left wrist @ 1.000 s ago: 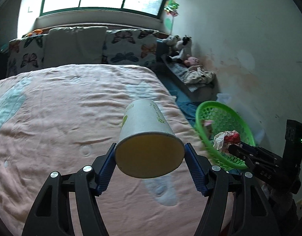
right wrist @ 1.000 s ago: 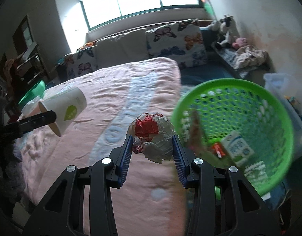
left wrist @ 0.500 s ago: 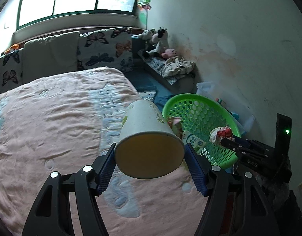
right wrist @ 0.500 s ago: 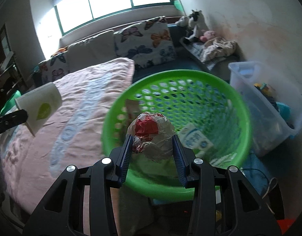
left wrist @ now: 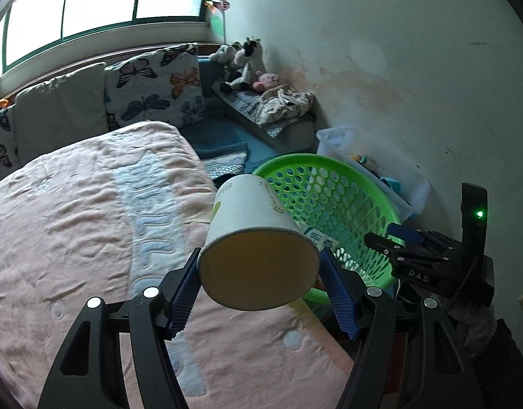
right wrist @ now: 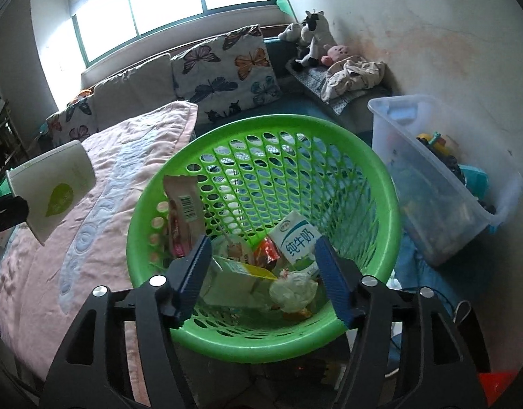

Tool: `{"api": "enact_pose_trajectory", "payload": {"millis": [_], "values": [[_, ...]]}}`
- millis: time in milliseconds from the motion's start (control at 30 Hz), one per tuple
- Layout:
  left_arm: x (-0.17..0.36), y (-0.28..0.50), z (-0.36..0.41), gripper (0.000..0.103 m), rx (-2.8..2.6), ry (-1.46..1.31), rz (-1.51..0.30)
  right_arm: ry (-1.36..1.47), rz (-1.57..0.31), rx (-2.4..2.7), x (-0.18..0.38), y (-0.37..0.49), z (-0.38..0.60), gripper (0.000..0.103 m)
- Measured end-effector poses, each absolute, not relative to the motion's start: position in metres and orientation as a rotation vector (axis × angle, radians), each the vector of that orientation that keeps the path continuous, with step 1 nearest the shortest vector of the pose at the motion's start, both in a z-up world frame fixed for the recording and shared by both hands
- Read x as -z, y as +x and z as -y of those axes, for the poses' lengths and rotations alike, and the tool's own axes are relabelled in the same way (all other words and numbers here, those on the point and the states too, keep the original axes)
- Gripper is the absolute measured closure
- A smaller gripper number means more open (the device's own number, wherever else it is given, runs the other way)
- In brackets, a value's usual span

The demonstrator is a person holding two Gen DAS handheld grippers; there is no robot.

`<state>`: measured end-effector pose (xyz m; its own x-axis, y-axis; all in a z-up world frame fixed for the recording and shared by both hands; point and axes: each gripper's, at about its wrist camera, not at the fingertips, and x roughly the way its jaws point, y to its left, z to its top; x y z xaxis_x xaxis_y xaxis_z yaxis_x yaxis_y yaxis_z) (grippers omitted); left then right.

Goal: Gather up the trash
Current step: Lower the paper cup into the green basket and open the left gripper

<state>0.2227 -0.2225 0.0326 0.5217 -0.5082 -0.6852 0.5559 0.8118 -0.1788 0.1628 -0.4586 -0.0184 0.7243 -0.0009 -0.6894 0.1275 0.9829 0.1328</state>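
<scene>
My left gripper (left wrist: 259,291) is shut on a white paper cup (left wrist: 254,238) with a green leaf mark, held above the pink bed beside the green mesh basket (left wrist: 333,201). The cup also shows at the left of the right wrist view (right wrist: 51,192). My right gripper (right wrist: 263,274) is open and empty over the basket (right wrist: 387,204). A crumpled white wrapper (right wrist: 294,291) lies in the basket with a milk carton (right wrist: 297,238), a pink snack packet (right wrist: 183,213) and other trash.
The pink quilted bed (left wrist: 74,221) fills the left. A clear plastic storage bin (right wrist: 442,184) stands right of the basket by the wall. Butterfly cushions (right wrist: 230,68) and plush toys (right wrist: 312,41) sit at the back under the window.
My right gripper moved over the basket and opened; the crumpled wrapper dropped in. My left gripper carried the cup rightwards towards the basket.
</scene>
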Motion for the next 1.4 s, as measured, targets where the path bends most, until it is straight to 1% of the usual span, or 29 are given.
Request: {"api": "enact_pose_trajectory", "payload": {"millis": [100, 200, 333, 967, 1400], "values": [[-0.030, 0.222, 0.234, 0.037, 0.654, 0.085, -0.807, 0.182, -0.748, 0.074, 0.016, 0.157, 0.462, 0.033], [-0.027, 0.223, 0.243, 0.037, 0.672, 0.094, -0.816, 0.184, -0.734, 0.078, 0.012, 0.151, 0.465, 0.026], [-0.023, 0.224, 0.258, 0.036, 0.694, 0.108, -0.831, 0.178, -0.720, 0.086, 0.008, 0.142, 0.468, 0.023], [0.000, 0.230, 0.323, 0.035, 0.770, 0.182, -0.900, 0.194, -0.712, 0.160, 0.008, 0.104, 0.488, 0.021], [0.017, 0.231, 0.343, 0.034, 0.852, 0.133, -0.953, 0.227, -0.709, 0.188, 0.009, 0.090, 0.501, 0.021]]}}
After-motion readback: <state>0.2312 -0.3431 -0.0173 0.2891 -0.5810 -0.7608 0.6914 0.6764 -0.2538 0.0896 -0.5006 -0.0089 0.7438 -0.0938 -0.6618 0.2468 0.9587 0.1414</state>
